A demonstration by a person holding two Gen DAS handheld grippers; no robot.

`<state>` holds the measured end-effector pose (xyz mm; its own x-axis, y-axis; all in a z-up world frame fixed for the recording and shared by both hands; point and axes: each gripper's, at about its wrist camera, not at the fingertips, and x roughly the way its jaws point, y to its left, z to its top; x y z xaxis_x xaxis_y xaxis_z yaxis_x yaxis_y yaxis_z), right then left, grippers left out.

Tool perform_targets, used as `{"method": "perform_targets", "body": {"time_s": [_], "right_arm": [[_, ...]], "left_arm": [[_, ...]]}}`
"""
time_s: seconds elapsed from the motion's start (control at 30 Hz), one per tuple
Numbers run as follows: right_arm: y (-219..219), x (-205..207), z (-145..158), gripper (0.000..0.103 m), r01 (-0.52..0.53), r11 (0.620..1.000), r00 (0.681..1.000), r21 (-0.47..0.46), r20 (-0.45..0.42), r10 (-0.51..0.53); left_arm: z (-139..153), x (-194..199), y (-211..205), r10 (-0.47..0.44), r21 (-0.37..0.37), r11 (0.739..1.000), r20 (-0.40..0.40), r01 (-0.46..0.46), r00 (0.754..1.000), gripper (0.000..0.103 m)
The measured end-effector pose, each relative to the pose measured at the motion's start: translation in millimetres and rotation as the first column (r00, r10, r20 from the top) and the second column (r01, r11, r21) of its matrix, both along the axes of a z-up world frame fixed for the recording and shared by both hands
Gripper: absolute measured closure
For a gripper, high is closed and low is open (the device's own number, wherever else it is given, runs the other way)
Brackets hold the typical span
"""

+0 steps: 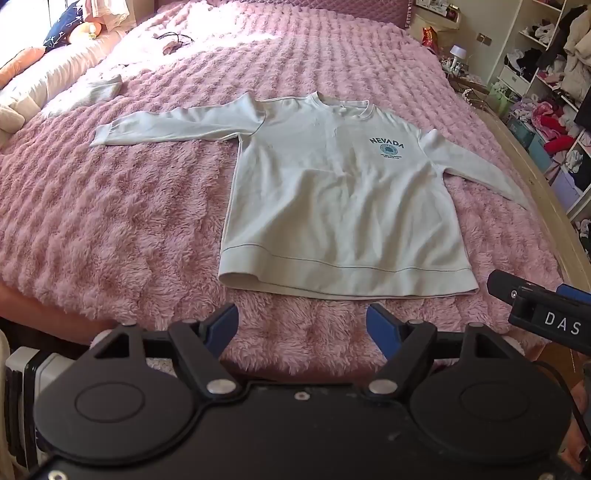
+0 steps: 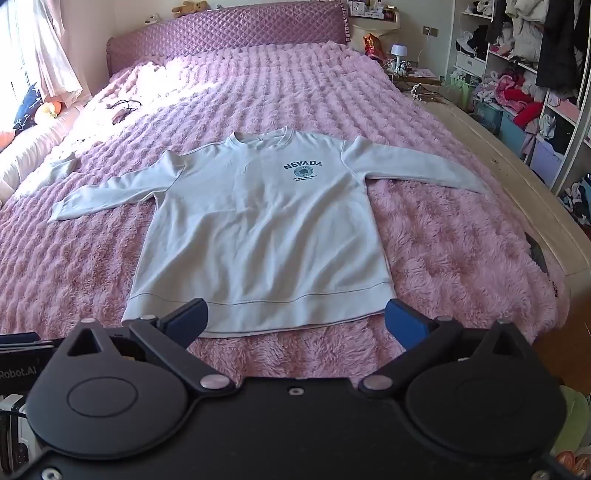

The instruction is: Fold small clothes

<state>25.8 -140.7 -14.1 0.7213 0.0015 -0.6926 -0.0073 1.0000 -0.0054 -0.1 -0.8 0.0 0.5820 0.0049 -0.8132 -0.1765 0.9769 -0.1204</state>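
- Step in hand, as I judge it: the start of the fold. The sweatshirt (image 1: 332,206) lies spread out flat and nothing on it is folded yet.
- The sweatshirt is on the bed (image 1: 110,229), on the fuzzy pink blanket, face up, with its hem toward the foot edge and its collar toward the headboard (image 2: 229,33).
- Its body sits closer to the bed's right side edge than to the left; the right sleeve (image 2: 417,162) reaches out toward that edge, and the left sleeve (image 2: 110,192) points across the blanket toward the other side.
- The left gripper (image 1: 303,325) hovers above the blanket just short of the hem, fingers spread wide with nothing between them.
- The right gripper (image 2: 295,317) hangs over the hem itself, fingers also spread wide and empty; neither touches the cloth.
- The next move likely calls for each gripper to pinch a sleeve or a side edge and carry it inward over the body, keeping the fabric flat on the soft pile.
- Looks: a pale, off-white long-sleeved top with a ribbed collar, cuffs and hem band, dark "NEVADA" lettering over a round teal emblem on the chest, and soft wrinkles across the front.
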Motion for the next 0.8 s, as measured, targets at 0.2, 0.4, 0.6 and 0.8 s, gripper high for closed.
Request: {"method": "perform_targets", "body": {"time_s": [0.2,0.4,0.6,0.8], "right_arm": [[-0.3,-0.3,-0.1,0.0,-0.001,1.0,1.0,0.007,0.001,0.001],[-0.3,-0.5,0.0,0.0,-0.002,1.0,1.0,0.007,0.0,0.002],[0.1,-0.6,0.0,0.0,-0.002,1.0,1.0,0.004,0.001,0.002],[-0.1,-0.4,-0.1,0.0,0.0,1.0,1.0,0.004,0.001,0.0]], "left_arm": [[0.4,-2.4,-6.5,-0.015,0.021,1.0,0.0,0.015,1.0,0.025],[-0.7,-4.3,-2.0,-0.005,-0.001,1.0,-0.009,0.005,1.0,0.025],[-1.3,1.5,-0.2,-0.006,-0.005,1.0,-0.019,0.006,1.0,0.025],[-2.2,2.0,-0.7,-0.005,-0.005,1.0,-0.02,0.005,1.0,0.025]]}}
